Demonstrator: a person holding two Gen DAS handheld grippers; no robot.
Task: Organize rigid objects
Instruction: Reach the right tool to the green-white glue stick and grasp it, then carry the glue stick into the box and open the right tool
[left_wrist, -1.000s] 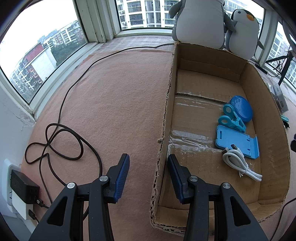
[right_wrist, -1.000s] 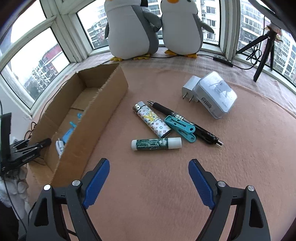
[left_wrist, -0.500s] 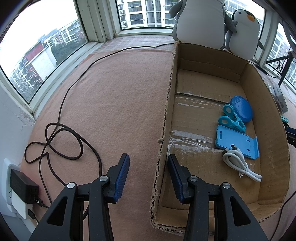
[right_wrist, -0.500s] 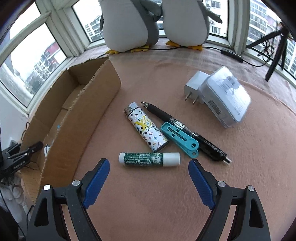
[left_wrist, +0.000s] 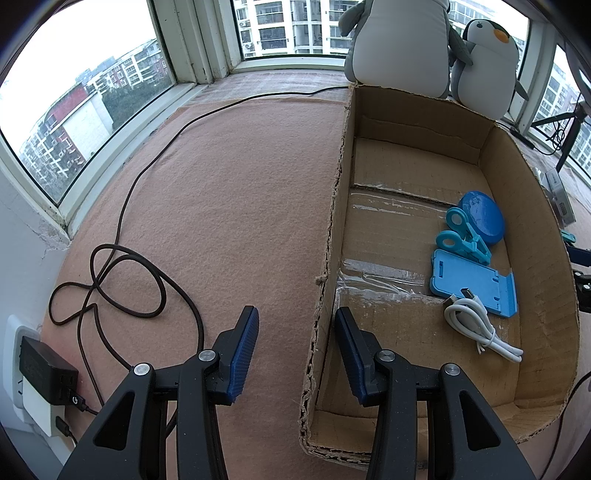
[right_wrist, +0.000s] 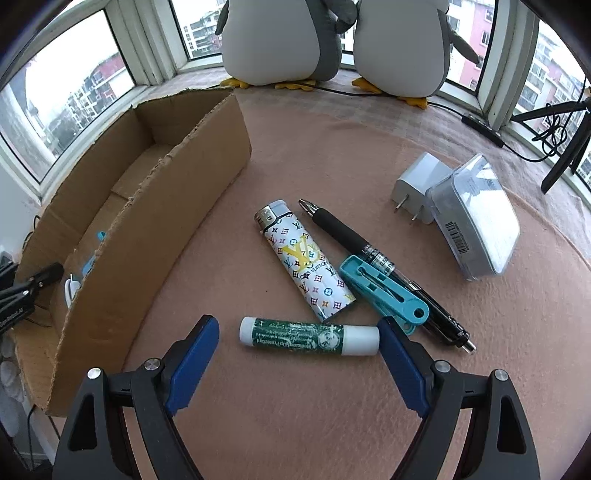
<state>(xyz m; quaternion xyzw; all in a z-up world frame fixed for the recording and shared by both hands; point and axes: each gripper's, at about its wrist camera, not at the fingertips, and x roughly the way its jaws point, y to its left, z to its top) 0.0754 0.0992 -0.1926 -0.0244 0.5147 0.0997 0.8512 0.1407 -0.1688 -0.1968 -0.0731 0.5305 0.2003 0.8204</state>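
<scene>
Green lip balm (right_wrist: 309, 336) lying flat, beside lighter (right_wrist: 304, 260)

Soft daylight from the windows (left_wrist: 92, 92); sharp pictures, fisheye-bent edges.

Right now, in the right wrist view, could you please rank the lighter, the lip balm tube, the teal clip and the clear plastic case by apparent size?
1. clear plastic case, clearly the bulkiest.
2. lighter.
3. lip balm tube and teal clip: similar in length; the tube lies nearer the camera, so I would not rank them.

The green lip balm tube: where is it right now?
Right wrist view: the lip balm tube lies on the felt between the open right gripper's fingertips, just below the patterned lighter.
</scene>
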